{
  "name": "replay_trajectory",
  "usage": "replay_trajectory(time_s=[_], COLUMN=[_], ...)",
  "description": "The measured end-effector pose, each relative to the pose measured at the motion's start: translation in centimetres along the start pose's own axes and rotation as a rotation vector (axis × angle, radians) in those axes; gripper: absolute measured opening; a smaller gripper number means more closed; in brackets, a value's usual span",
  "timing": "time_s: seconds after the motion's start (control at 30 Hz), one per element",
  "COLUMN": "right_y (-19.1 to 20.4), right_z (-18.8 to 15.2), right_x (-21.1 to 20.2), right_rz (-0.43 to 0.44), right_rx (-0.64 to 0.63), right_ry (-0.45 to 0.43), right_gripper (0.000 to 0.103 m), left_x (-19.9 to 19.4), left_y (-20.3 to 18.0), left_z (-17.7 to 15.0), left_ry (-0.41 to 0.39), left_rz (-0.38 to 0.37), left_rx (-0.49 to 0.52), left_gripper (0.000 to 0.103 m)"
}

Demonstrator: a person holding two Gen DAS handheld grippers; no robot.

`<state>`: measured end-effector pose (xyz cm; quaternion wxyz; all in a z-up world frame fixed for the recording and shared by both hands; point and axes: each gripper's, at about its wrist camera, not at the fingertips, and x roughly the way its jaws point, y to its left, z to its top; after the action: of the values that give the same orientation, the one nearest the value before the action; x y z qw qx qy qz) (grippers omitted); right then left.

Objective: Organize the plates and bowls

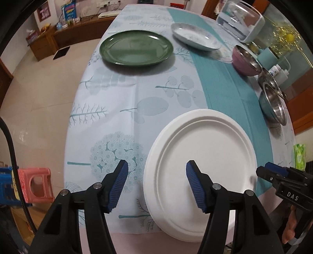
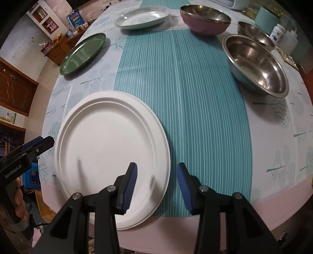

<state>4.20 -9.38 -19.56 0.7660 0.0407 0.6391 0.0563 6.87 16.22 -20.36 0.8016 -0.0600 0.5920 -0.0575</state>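
A white paper plate (image 1: 201, 172) (image 2: 111, 148), apparently two stacked, lies at the near table edge. My left gripper (image 1: 157, 175) is open, straddling its left rim without pressing it. My right gripper (image 2: 156, 172) is open over the plate's right rim, pads clear of it. Each gripper shows at the side of the other's view: the right gripper (image 1: 273, 175), the left gripper (image 2: 39, 144). Farther back lie a green plate (image 1: 137, 47) (image 2: 83, 53) and a pale patterned dish (image 1: 195, 36) (image 2: 142, 17). On the right stand a pink bowl (image 1: 245, 62) (image 2: 205, 18) and two steel bowls (image 1: 272, 105) (image 2: 256, 64).
A leaf-print tablecloth with a teal striped band (image 2: 182, 97) covers the table. A white lidded box (image 1: 240, 19), bottles (image 2: 279, 33) and a teal container stand at the far right. A pink stool (image 1: 37, 183) sits on the floor to the left.
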Motion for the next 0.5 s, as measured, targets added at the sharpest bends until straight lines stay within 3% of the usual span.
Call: replay_trajectory(time_s=[0.5], right_y=[1.6], right_z=[-1.1], right_x=[-4.3], right_rz=[-0.006], right_rx=[-0.038], right_ry=[-0.155], right_gripper=[0.043], left_x=[-3.6], left_y=[-3.1], left_z=[-1.1], left_ry=[-0.089], left_rz=[0.006], left_rx=[0.062], left_gripper=[0.061])
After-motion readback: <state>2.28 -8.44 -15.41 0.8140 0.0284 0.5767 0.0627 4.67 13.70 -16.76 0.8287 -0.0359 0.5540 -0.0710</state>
